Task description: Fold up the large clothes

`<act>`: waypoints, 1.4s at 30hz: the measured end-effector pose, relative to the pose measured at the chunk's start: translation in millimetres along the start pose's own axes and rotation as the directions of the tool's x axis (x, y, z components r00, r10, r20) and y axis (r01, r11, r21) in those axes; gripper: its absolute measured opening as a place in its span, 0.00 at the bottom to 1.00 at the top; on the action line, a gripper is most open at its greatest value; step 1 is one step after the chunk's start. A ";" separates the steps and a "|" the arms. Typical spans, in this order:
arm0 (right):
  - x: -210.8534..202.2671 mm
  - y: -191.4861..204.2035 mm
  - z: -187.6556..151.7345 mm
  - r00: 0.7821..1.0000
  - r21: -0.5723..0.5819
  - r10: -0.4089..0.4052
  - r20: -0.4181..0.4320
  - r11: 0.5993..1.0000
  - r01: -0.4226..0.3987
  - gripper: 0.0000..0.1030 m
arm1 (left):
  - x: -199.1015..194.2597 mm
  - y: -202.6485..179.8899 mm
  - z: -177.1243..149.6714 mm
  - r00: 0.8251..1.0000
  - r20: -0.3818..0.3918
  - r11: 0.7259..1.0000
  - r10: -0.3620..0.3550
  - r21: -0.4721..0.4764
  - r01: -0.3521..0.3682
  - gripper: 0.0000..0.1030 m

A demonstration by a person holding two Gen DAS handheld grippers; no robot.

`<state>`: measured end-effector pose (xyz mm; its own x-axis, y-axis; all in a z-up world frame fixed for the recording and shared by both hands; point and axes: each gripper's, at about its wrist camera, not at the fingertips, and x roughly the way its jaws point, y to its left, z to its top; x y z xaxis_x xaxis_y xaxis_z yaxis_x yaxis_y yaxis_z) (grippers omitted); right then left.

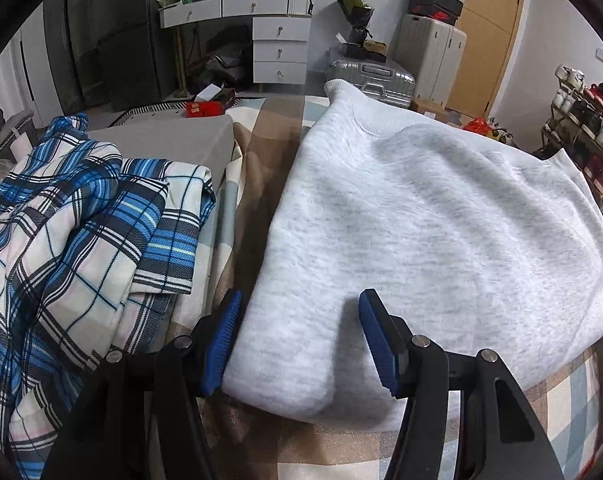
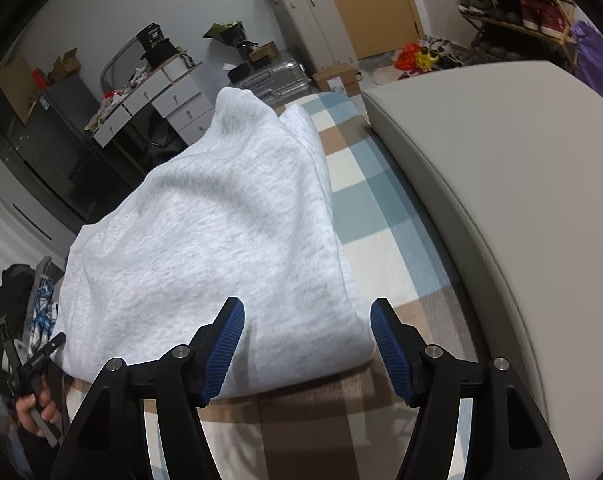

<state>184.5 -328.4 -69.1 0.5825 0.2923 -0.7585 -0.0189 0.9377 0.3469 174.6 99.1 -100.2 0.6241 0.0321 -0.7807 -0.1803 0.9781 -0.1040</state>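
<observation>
- 2 hand-held grippers in view, 1 garment in work: a pale heather-grey fleece sweatshirt (image 1: 421,216), lying partly folded on a bed covered by a beige, blue and cream checked blanket (image 2: 365,184).
- Left hand-held gripper (image 1: 297,340): jaws spread over the sweatshirt's near left corner; the left blue ribbed pad sits just beside the cloth edge, the right pad above the fabric. No pinch visible.
- Right hand-held gripper (image 2: 307,344): jaws spread over the near right corner, which lies between the pads without being pressed.
- Location: sweatshirt runs lengthwise away from both cameras, ribbed collar at the far end, near edge rounded into a doubled fold.
- Neighbours: 1 blue, white and black plaid shirt (image 1: 73,232), crumpled, well apart to the left; 1 grey cushioned slab (image 2: 501,184) beside the blanket to the right.
- Handling, as judged: soft, thick, limp, moderately heavy for cloth; not slippery, not fragile; will sag between grip points.
- Suggested hold: both near corners through all layers, so the fold lifts evenly.
</observation>
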 end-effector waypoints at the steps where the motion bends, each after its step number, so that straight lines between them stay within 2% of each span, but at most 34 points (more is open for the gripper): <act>1: -0.7 0.2 -1.6 1.000 0.002 0.001 0.000 1.000 -0.001 0.67 | -0.5 0.0 0.8 1.000 0.002 1.000 -0.003 -0.001 0.003 0.53; 10: -2.5 1.6 -7.0 1.000 0.060 -0.007 0.013 0.998 0.007 0.73 | -7.1 10.5 -13.8 1.000 -0.006 1.000 -0.021 -0.018 0.021 0.53; 17: 7.6 0.8 -8.4 0.999 0.052 -0.040 0.007 0.998 0.040 0.72 | -4.6 0.3 -23.4 1.000 0.013 0.999 0.009 0.044 -0.010 0.53; 18: 12.3 0.5 -8.4 0.999 0.053 -0.052 0.008 0.997 0.051 0.70 | -3.2 -0.2 -23.3 1.000 0.021 0.999 0.010 0.047 -0.011 0.52; 20: 19.5 1.3 -9.1 0.996 0.033 -0.089 0.008 0.995 0.089 0.43 | -2.3 0.4 -23.2 0.999 0.040 0.998 0.032 0.056 -0.035 0.18; 21: 20.4 1.8 -8.6 0.992 0.023 -0.127 0.015 0.992 0.126 0.27 | -1.1 1.8 -22.7 0.998 0.034 0.997 0.053 0.062 -0.055 0.07; 24: 11.1 3.0 -9.0 0.994 0.012 -0.099 0.049 0.995 0.099 0.19 | -6.0 13.1 -25.4 0.999 0.030 1.000 0.016 0.027 -0.017 0.07; 26: 6.2 1.9 -9.9 0.994 0.006 -0.095 0.058 0.996 0.095 0.19 | -8.0 16.4 -30.0 1.000 0.021 0.999 0.015 0.029 -0.016 0.07; 27: 6.5 -0.2 -10.2 0.994 0.016 -0.097 0.046 0.995 0.096 0.20 | -9.7 18.1 -32.8 1.000 0.016 1.000 0.014 0.019 -0.014 0.09; 29: 5.8 -1.9 -12.3 0.992 0.030 -0.121 0.028 0.992 0.121 0.29 | -15.9 17.9 -35.9 1.000 0.020 1.000 0.023 0.010 -0.023 0.11; 30: 2.1 -3.2 -14.8 0.991 0.045 -0.134 0.022 0.990 0.133 0.38 | -20.7 17.9 -37.5 1.000 0.020 1.000 0.023 -0.001 -0.023 0.18; 31: -3.3 -4.8 -18.2 0.993 0.066 -0.118 0.017 0.991 0.117 0.49 | -27.0 19.8 -39.5 1.000 0.010 1.000 0.016 -0.021 -0.016 0.28; 32: -7.0 -5.5 -21.1 0.995 0.082 -0.097 0.019 0.992 0.096 0.52 | -31.3 21.1 -40.6 1.000 0.000 0.999 0.003 -0.042 -0.003 0.36; 33: -13.0 -7.3 -25.4 0.998 0.102 -0.059 0.027 0.993 0.056 0.58 | -35.4 23.0 -42.0 1.000 -0.007 0.998 -0.020 -0.066 0.020 0.51; 34: -18.9 -9.4 -30.4 0.999 0.124 -0.021 0.033 0.992 0.016 0.63 | -43.0 27.0 -45.8 0.998 -0.002 0.993 -0.066 -0.102 0.065 0.56; 38: -25.1 -18.5 -46.1 0.998 0.212 0.053 0.020 0.976 -0.056 0.67 | -51.1 29.6 -54.1 0.978 -0.018 0.963 -0.209 -0.178 0.203 0.58; 40: -16.4 -24.6 -51.7 0.995 0.266 0.103 -0.004 0.959 -0.099 0.68 | -44.9 28.5 -57.8 0.957 -0.049 0.938 -0.286 -0.220 0.269 0.58; 42: -4.7 -27.1 -52.1 0.993 0.296 0.118 -0.023 0.949 -0.106 0.68 | -35.1 27.8 -58.4 0.941 -0.068 0.915 -0.332 -0.264 0.304 0.58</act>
<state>140.0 -345.4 -103.7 0.5575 0.4052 -0.7246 0.1610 0.8034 0.5732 103.3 113.2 -111.8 0.5955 -0.3083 -0.7418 -0.1759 0.8510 -0.4949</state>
